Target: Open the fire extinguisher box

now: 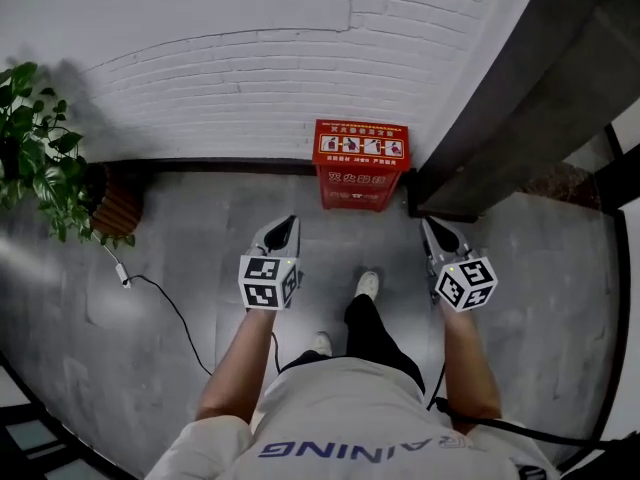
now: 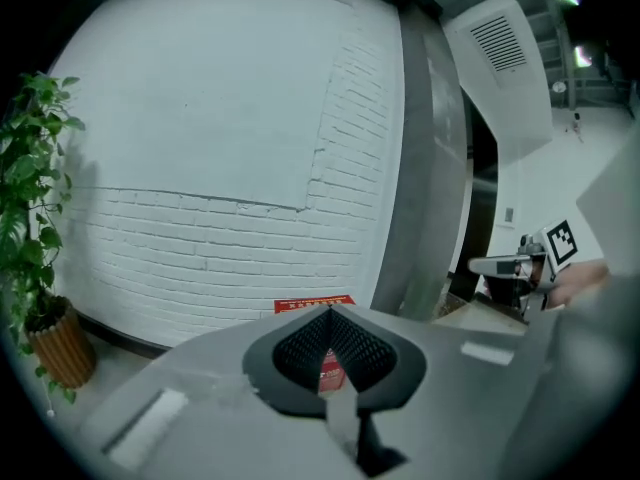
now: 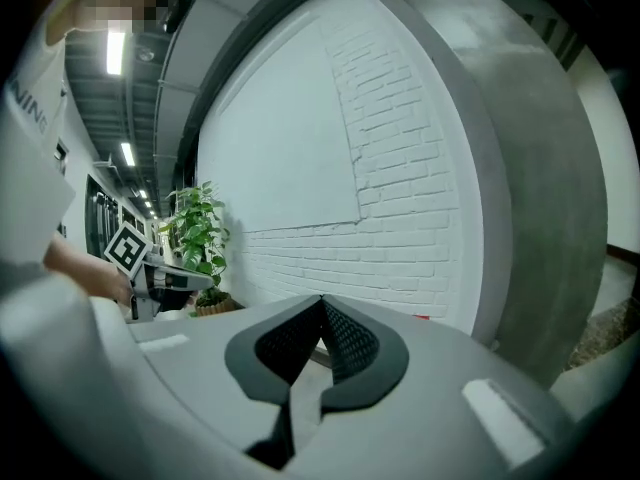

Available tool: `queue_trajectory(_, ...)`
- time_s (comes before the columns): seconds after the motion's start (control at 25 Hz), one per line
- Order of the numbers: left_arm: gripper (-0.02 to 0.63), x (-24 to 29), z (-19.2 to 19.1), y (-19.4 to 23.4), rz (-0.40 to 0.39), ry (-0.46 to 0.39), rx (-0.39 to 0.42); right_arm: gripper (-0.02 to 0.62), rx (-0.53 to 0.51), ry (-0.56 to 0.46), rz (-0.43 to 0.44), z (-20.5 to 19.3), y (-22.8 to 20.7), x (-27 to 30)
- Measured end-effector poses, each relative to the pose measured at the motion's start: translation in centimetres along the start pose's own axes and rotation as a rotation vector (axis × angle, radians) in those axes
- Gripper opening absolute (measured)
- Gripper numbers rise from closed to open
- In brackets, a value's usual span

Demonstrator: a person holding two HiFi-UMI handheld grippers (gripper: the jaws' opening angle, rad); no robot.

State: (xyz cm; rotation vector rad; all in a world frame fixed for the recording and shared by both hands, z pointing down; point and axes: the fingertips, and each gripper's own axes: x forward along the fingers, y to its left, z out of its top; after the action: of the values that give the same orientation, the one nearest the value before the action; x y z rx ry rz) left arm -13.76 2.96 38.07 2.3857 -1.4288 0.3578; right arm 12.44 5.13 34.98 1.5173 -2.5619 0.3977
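Fire extinguisher box [image 1: 361, 164]: red, with white pictures and print on its top face. It stands on the floor in the upper centre of the head view, its back to the foot of the wall. It looks closed from above, and neither tool touches it.
Left tool [image 1: 290, 220]: below and left of the box and apart from it, tip aimed toward the wall. In its own view the jaws [image 2: 330, 313] meet at the tip with nothing gripped, and a strip of the red box shows through the gap lower down.
Right tool [image 1: 428, 223]: below and right of the box, near the foot of the pillar. Its jaws are closed together [image 3: 321, 303] and hold nothing.
Shoe [image 1: 368, 284]: the person's white shoe is on the floor between the two tools.
Floor [image 1: 180, 268]: smooth grey with faint joint lines and a dull sheen.
Wall [image 1: 200, 58]: white painted brick with a dark skirting strip [image 1: 220, 166] along its base.
Pillar [image 1: 520, 98]: grey concrete at the right of the frame, its corner just beside the box.
Plant [image 1: 40, 148]: leafy green, at the left edge, in a brown ribbed pot [image 1: 118, 206].
Cable [image 1: 170, 308]: thin and dark, trailing across the floor from near the pot.
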Motion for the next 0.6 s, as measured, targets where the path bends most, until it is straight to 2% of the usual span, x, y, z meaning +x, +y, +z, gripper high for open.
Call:
queue_trajectory(0.36,0.006,12.9,3.0,1.6,0.055,0.054,-0.015,0.003,0.011,0.063,0.064,0.8,-11.1,10.1)
queue_trajectory(0.6,0.006,19.2,2.7,2.0,0.053,0.104,-0.012,0.003,0.043,0.114,0.072,-0.2,-16.1,14.1)
